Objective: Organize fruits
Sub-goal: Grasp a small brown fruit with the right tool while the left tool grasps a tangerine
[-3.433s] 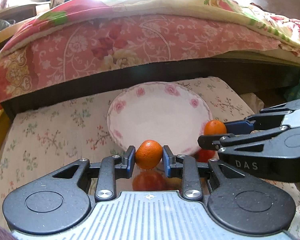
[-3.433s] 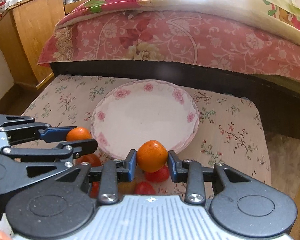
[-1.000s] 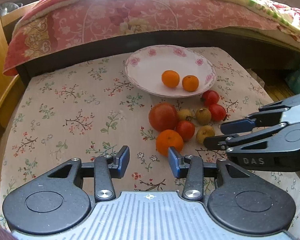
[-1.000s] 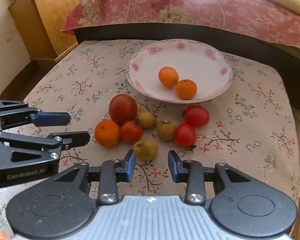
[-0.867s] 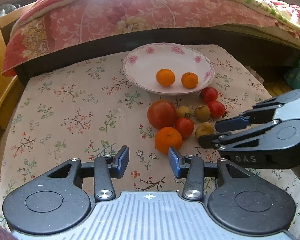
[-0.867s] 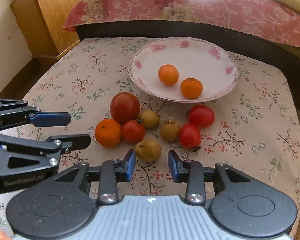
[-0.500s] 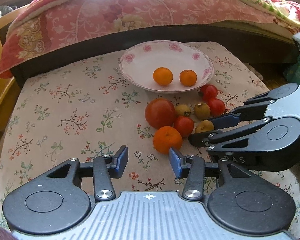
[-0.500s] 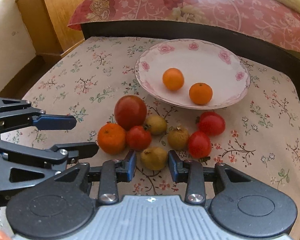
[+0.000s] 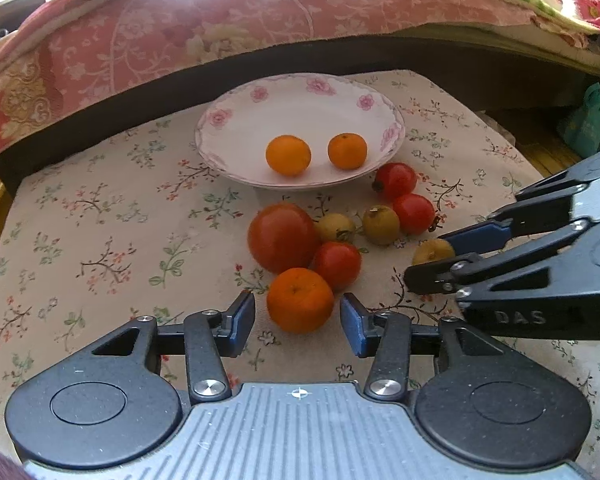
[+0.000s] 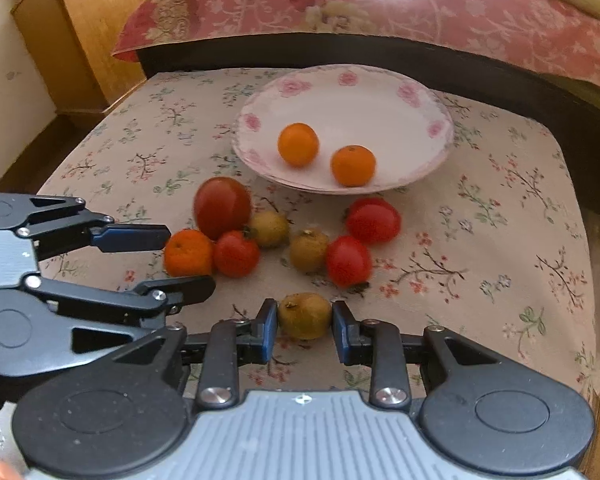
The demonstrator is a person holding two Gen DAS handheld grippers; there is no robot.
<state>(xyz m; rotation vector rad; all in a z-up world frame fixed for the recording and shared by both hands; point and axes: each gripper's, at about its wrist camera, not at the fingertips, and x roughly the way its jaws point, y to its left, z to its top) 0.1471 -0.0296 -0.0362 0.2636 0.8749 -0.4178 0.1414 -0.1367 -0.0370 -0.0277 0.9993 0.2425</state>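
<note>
A white floral plate point(image 9: 236, 120) point(image 10: 380, 100) holds two oranges point(image 9: 288, 155) point(image 10: 353, 165). In front of it on the flowered cloth lie a big red tomato point(image 9: 282, 237), small red tomatoes point(image 10: 348, 261), yellow-green fruits point(image 10: 309, 250) and a third orange point(image 9: 300, 299) point(image 10: 188, 253). My left gripper point(image 9: 298, 322) is open, its fingers either side of that orange. My right gripper point(image 10: 304, 330) is open, its pads close around a yellow-green fruit point(image 10: 304, 315) that rests on the cloth.
The flowered cloth point(image 9: 100, 216) covers a low table. A bed with a pink floral cover point(image 9: 180, 32) runs along the far side. A wooden cabinet point(image 10: 88, 28) stands at the far left. The table edge drops off at the right point(image 10: 592, 240).
Both grippers, which earlier each held an orange over the plate, have let go; the oranges lie in the plate. Both have since moved forward and down, around the third orange and a yellow-green fruit.
</note>
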